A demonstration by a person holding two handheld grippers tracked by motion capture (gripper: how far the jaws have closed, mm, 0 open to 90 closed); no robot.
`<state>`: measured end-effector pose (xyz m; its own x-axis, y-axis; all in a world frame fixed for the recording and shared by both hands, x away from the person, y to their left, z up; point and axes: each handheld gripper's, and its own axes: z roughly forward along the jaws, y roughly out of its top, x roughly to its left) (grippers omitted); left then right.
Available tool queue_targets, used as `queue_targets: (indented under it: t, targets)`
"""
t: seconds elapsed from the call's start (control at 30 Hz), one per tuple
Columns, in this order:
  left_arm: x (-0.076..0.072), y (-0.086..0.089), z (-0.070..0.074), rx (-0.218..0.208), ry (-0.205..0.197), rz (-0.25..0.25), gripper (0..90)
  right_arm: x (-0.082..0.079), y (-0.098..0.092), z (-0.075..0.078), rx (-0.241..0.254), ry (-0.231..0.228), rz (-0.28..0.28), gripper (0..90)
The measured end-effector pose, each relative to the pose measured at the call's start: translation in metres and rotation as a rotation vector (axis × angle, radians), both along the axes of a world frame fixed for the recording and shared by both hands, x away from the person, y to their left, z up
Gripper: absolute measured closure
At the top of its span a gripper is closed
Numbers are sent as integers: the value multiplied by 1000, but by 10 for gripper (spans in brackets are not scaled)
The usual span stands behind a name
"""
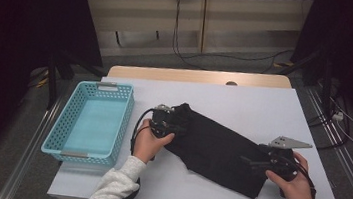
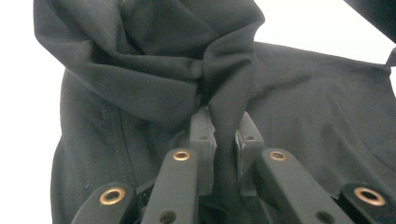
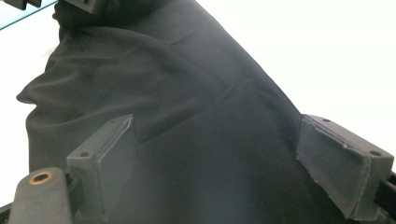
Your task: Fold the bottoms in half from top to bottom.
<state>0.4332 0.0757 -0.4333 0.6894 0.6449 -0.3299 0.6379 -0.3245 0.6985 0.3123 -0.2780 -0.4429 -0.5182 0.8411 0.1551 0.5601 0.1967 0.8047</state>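
Note:
A black cloth (image 1: 214,146) lies slantwise across the white table top (image 1: 244,102). My left gripper (image 1: 166,121) is at its upper left end, shut on a bunched fold of the cloth (image 2: 229,112) that rises between the two pads (image 2: 201,135). My right gripper (image 1: 263,162) rests at the lower right end with its jaws wide apart over flat cloth (image 3: 201,140); the pads (image 3: 338,161) stand either side of it without pinching.
A light blue perforated basket (image 1: 92,120) stands left of the cloth, near my left hand. Bare white table surface lies behind the cloth and to the right. Cables run over the floor beyond the table.

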Motion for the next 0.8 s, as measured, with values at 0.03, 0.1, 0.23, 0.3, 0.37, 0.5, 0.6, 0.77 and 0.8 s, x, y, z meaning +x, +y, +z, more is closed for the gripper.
queue_targets:
  t: [0.03, 0.1, 0.23, 0.3, 0.37, 0.5, 0.6, 0.77, 0.8]
  targets:
    - [-1, -1, 1, 1, -5, -2, 817, 0, 1, 0, -2, -1, 3, 126]
    - [-2, -3, 1, -3, -8, -6, 817, 0, 1, -1, -3, 1, 7, 126]
    - [-4, -4, -1, -5, 1, -13, 814, 1, 1, -1, 4, 1, 5, 126]
    - [-6, -4, -3, -2, 3, -17, 813, 0, 1, -1, 2, 4, 5, 126]
    - [-7, -4, -2, 0, -1, -14, 813, 0, 1, -1, 2, 5, 5, 126]
    - [-9, -4, -1, 2, -5, -18, 814, 0, 1, 1, -4, 0, 4, 126]
    - [-12, -5, 0, -3, -14, -18, 814, 0, 3, 1, -8, -5, 7, 126]
    - [-12, -9, 2, -5, -23, -28, 815, -1, 5, 1, -11, -4, 13, 126]
    - [-12, -9, 2, 0, -20, -34, 815, -1, 4, 2, -13, -9, 13, 126]
